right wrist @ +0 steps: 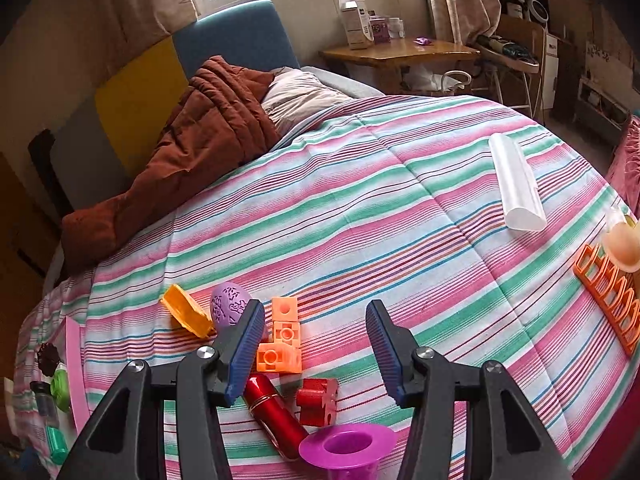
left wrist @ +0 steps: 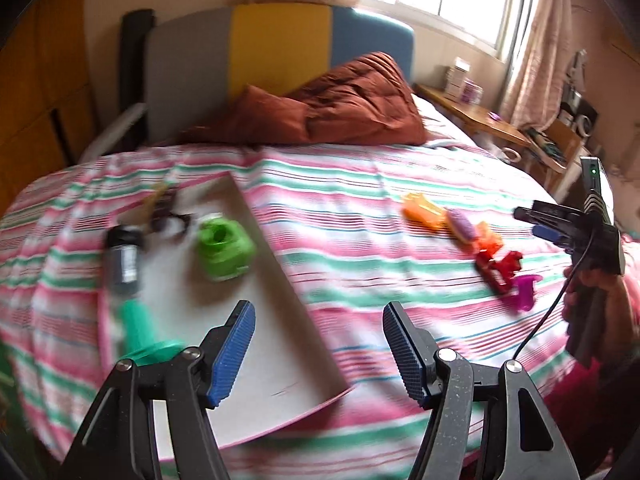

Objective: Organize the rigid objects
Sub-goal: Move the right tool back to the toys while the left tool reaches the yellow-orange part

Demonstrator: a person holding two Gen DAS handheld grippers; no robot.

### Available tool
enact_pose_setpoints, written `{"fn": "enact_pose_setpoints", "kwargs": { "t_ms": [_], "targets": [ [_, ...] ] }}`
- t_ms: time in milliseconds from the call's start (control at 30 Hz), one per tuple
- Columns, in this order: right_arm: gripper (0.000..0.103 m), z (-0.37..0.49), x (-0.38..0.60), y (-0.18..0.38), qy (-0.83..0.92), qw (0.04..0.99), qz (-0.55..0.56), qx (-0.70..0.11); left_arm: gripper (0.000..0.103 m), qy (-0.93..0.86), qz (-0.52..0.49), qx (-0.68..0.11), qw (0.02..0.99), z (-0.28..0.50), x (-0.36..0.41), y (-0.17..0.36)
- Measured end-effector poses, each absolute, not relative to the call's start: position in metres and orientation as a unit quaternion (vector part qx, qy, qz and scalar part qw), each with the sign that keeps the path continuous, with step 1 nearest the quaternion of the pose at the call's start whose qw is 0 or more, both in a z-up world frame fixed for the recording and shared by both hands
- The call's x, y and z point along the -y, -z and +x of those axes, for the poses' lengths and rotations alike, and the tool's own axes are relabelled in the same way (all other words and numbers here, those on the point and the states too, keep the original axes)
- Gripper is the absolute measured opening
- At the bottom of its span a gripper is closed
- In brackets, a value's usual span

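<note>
The small toys are lying in a loose cluster on the striped bedspread [right wrist: 400,184]: an orange wedge [right wrist: 186,311], a purple patterned egg [right wrist: 230,304], a stack of orange building blocks [right wrist: 282,340], a red metal cylinder [right wrist: 274,412], a red block [right wrist: 318,400] and a magenta funnel-shaped cup [right wrist: 346,450]. I am holding my right hand-held gripper [right wrist: 316,354] just above them, its blue pads spread apart with nothing between them. In my left wrist view, a flat grey tray [left wrist: 280,280] is sitting on the bedspread well apart from that cluster, and it is carrying a green chunky piece [left wrist: 224,250], a dark jar lying on its side [left wrist: 124,260] and a teal piece [left wrist: 140,328] at its near edge. My left hand-held gripper [left wrist: 318,344] is hovering over the tray's near corner, its pads spread and empty. Farther off, a white tube [right wrist: 516,184] and an orange rack [right wrist: 608,300] are lying on the bedspread, and a rust-brown quilt [right wrist: 192,140] is bunching against the headboard [left wrist: 280,48].
</note>
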State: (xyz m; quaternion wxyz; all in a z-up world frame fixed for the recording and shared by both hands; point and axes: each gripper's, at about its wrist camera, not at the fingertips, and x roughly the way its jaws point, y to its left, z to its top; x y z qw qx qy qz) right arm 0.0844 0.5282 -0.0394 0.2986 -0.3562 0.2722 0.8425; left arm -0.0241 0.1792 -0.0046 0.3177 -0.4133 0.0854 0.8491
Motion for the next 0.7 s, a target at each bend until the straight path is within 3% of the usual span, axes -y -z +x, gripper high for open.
{"fn": "enact_pose_setpoints", "kwargs": {
  "t_ms": [167,467,600,700],
  "targets": [
    [0.053,0.084,-0.523,0.032,-0.852,0.292,-0.343,-0.267,0.067,-0.822,-0.446,-0.077,0.346,-0.038,-0.231,0.017],
    [0.053,0.089,-0.532,0.031,-0.849,0.280,-0.333,-0.300,0.054,-0.782,-0.496,-0.062,0.372,-0.070,-0.330,0.042],
    [0.053,0.089,-0.536,0.034,-0.843,0.278,-0.334,-0.318,0.055,-0.772,-0.517,-0.027,0.368,-0.091,-0.364,0.047],
    [0.053,0.090,-0.538,0.036,-0.841,0.273,-0.334,-0.328,0.063,-0.768,-0.533,0.001,0.357,-0.107,-0.384,0.049]
  ]
}}
